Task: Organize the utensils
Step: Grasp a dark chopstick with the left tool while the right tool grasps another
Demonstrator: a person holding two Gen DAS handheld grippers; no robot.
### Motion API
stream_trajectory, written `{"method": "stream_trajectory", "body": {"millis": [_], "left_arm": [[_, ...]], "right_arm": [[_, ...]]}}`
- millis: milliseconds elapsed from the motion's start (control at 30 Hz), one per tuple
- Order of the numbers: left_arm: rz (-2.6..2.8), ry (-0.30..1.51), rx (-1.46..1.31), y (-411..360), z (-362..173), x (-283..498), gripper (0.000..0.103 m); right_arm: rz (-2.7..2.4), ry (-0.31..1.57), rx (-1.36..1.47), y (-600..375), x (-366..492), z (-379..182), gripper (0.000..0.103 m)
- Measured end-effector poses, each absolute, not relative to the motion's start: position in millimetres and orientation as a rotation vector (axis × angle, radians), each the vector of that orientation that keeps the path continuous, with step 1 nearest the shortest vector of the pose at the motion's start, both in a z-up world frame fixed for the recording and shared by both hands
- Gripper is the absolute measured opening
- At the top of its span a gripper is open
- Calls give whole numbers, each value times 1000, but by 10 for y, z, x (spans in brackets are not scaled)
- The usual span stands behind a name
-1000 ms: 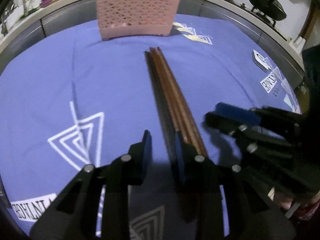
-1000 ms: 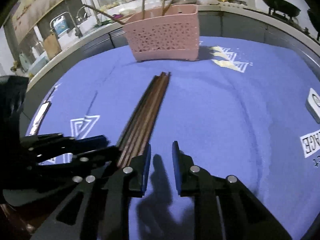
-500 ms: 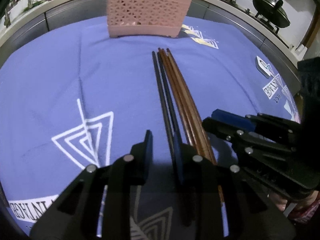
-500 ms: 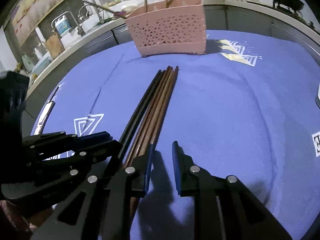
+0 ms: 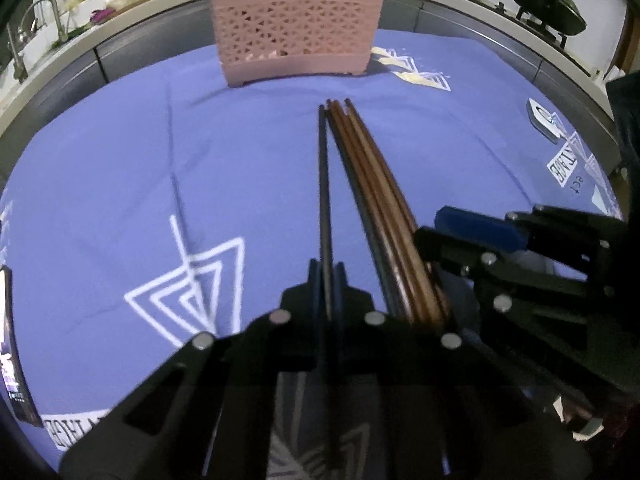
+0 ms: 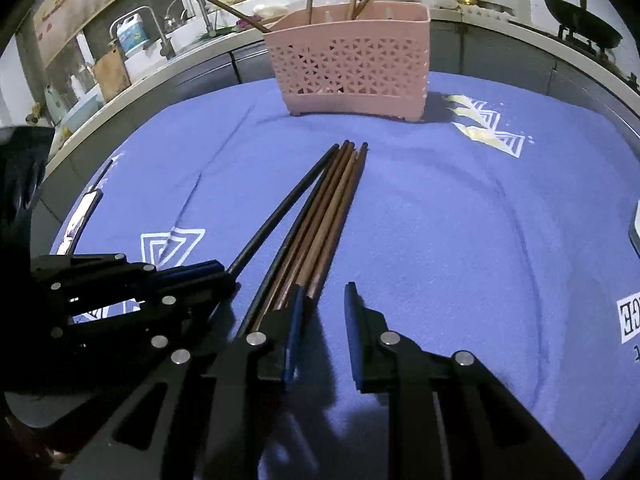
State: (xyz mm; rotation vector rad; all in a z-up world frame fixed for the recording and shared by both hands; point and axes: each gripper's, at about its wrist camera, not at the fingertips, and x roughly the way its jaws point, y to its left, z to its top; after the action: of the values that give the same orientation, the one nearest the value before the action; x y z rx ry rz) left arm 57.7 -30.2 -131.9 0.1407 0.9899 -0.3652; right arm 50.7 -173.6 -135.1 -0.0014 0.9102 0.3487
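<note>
A pink perforated utensil basket (image 5: 296,24) (image 6: 352,64) stands at the far side of the blue cloth and holds several sticks. A bundle of brown chopsticks (image 5: 376,192) (image 6: 332,216) lies on the cloth, pointing at the basket. My left gripper (image 5: 326,276) is shut on one black chopstick (image 5: 323,184) (image 6: 280,216), which angles away from the bundle at its near end. My right gripper (image 6: 322,300) is open and empty; its left finger rests against the bundle's near end. It also shows in the left wrist view (image 5: 460,236).
The blue cloth (image 5: 120,168) with white triangle prints covers the table. A small white object (image 5: 542,120) lies at the right edge. A phone-like dark object (image 6: 80,220) lies at the left edge. Sink, faucet and woks stand on counters behind.
My left gripper has closed on the black chopstick and drawn its near end leftward out of the bundle. The right gripper stays open beside the brown chopsticks.
</note>
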Motion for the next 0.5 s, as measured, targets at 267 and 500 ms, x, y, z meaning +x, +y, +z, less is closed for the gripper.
{"method": "stream_trajectory", "body": {"millis": [267, 500], "left_arm": [[-330, 999, 139, -182, -1312, 556, 7], [-330, 1005, 145, -209, -1312, 588, 9]], "right_arm": [[326, 885, -34, -1690, 575, -1348, 22], [259, 914, 11, -1976, 613, -1366, 22]]}}
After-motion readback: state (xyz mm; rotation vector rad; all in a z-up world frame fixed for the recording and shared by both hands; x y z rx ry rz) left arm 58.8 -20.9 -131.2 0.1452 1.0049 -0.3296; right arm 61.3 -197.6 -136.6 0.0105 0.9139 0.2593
